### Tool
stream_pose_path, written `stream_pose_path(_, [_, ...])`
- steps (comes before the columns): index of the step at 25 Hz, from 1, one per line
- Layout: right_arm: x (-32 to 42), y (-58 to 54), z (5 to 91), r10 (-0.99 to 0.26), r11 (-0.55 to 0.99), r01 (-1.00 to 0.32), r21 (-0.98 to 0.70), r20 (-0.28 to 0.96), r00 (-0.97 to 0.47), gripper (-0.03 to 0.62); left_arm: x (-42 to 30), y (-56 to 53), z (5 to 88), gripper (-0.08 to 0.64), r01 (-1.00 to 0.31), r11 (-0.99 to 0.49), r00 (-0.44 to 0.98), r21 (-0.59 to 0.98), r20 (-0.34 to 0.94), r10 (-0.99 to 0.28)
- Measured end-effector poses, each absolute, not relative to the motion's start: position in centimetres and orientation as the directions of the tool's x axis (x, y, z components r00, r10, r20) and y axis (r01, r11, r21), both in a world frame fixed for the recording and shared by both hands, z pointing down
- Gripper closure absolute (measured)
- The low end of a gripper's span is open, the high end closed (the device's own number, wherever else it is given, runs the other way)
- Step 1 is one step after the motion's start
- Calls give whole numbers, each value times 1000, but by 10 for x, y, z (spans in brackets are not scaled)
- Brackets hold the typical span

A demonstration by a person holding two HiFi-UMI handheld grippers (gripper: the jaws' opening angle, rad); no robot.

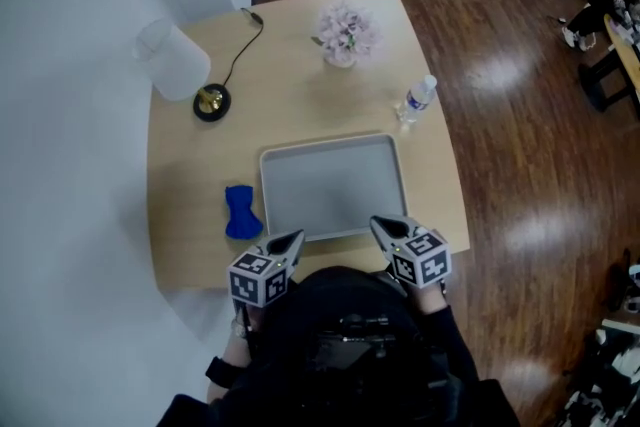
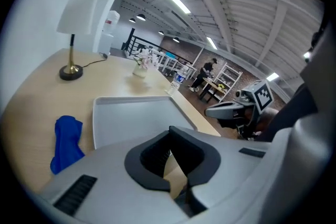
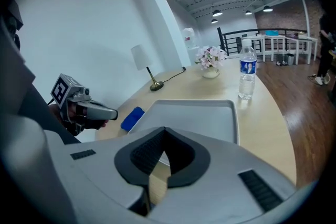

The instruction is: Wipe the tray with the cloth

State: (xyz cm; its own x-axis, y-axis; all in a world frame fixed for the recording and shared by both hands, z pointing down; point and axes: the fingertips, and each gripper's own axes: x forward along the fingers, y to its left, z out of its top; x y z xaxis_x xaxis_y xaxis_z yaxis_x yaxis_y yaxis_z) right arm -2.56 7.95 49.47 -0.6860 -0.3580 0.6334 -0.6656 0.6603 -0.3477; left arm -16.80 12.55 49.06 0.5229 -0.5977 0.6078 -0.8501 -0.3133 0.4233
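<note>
While my left gripper (image 1: 297, 237) and right gripper (image 1: 378, 225) hover at the counter's (image 1: 290, 65) six o'clock edge, both jaws are closed together, empty. Blue cloth (image 1: 240, 212) lies just beside the tray (image 1: 330, 185), at its nine o'clock.

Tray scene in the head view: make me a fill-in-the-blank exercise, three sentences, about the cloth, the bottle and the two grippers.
In the head view, the blue cloth lies on the table to the ____ of the tray.
The water bottle stands ____ beyond the tray's far right corner.
The left gripper and the right gripper both have their jaws ____, holding nothing.
Missing words: left; upright; shut.
</note>
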Motion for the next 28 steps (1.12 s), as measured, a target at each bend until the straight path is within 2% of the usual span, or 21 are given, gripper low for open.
stream_pose_path(5, [-22,84,500,-325,685,-651,-328,662,-675,591,-161,129,491,557,-853,-377,520,361,645,-560])
stream_pose_path(28, [-33,80,522,-246,709,-627,-324,719,-650,592,-183,95,497,557,-880,-360,469,309,678,-566])
